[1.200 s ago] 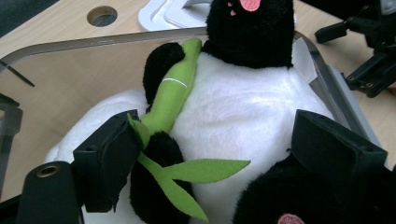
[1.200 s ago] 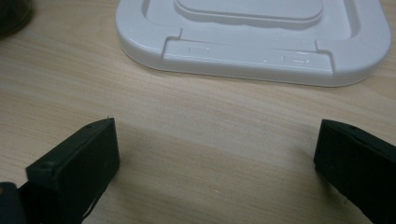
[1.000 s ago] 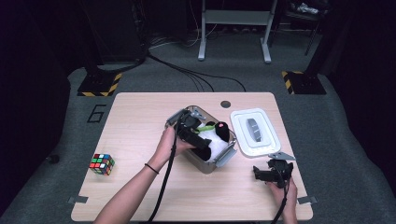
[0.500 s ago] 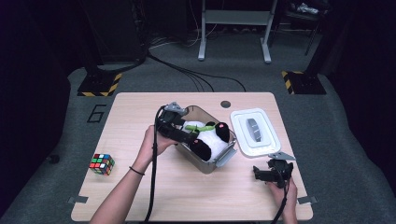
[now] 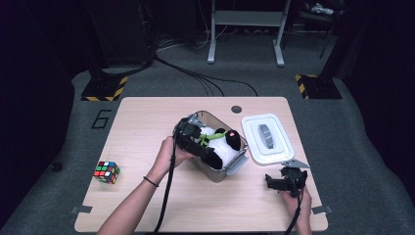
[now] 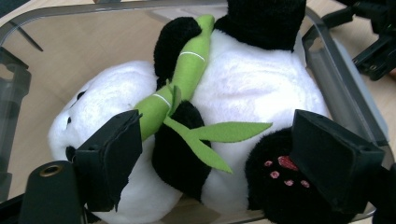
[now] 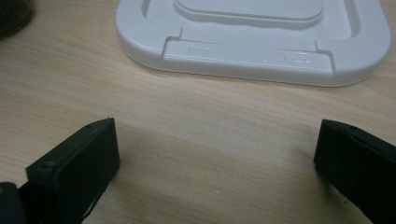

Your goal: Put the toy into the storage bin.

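A black-and-white plush panda point(image 5: 221, 143) holding a green felt bamboo stalk point(image 6: 187, 74) lies on its back in a clear grey container point(image 5: 236, 165) at the table's middle. My left gripper point(image 5: 203, 147) reaches into the container from the left. In the left gripper view its jaws point(image 6: 219, 158) stand wide on either side of the panda point(image 6: 243, 84)'s belly and black foot, open and not squeezing it. My right gripper point(image 5: 276, 181) rests low at the table's front right, open over bare wood point(image 7: 217, 158), just short of the white lid point(image 7: 252, 42).
The white lid point(image 5: 266, 139) lies flat to the right of the container. A Rubik's cube point(image 5: 107, 171) sits near the table's left edge. The container's grey latch point(image 6: 345, 93) stands close to my left gripper's right jaw.
My left gripper drew back to the left of the container, then came a little to the right again, over the panda. The panda stays in the container. The right gripper has not moved.
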